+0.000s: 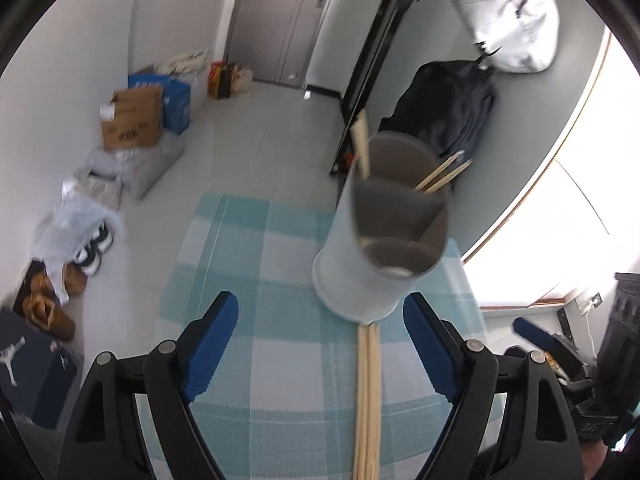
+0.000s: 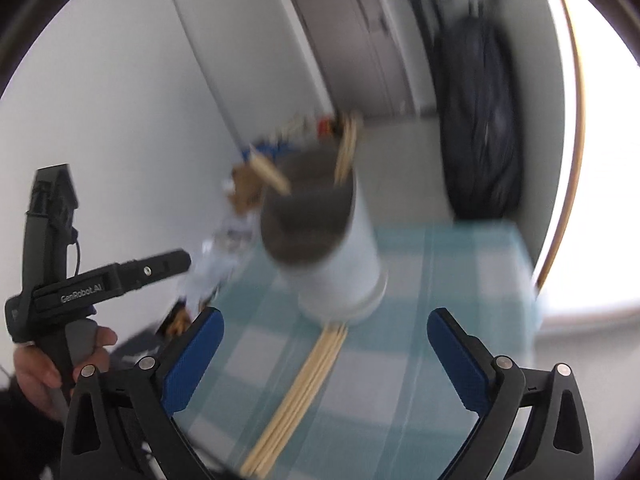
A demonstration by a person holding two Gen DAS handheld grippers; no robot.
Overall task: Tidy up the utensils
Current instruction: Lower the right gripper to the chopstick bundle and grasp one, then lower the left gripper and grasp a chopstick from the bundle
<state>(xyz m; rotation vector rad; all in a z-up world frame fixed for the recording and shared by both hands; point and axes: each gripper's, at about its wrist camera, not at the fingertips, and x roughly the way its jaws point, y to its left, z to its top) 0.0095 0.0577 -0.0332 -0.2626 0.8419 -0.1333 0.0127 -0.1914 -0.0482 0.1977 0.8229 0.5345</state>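
Note:
A white cylindrical utensil holder [image 1: 372,248] [image 2: 328,248] with grey inner compartments stands on a blue-and-white checked cloth [image 1: 260,360] [image 2: 420,360]. Wooden chopsticks [image 1: 362,146] lean in its far compartments, one pair to the left and another pair [image 1: 444,176] to the right. A bundle of loose chopsticks [image 1: 368,400] [image 2: 304,396] lies on the cloth, one end against the holder's base. My left gripper [image 1: 320,344] hangs open above the cloth, the bundle between its fingers but untouched. My right gripper [image 2: 326,360] is open over the same bundle, nothing gripped. The right wrist view is blurred.
Cardboard boxes [image 1: 134,120], bags and shoes [image 1: 94,252] line the floor along the left wall. A dark jacket [image 1: 444,108] and a white bag [image 1: 512,20] hang on the right wall. A hand [image 2: 36,368] holds the left gripper's handle, seen in the right wrist view.

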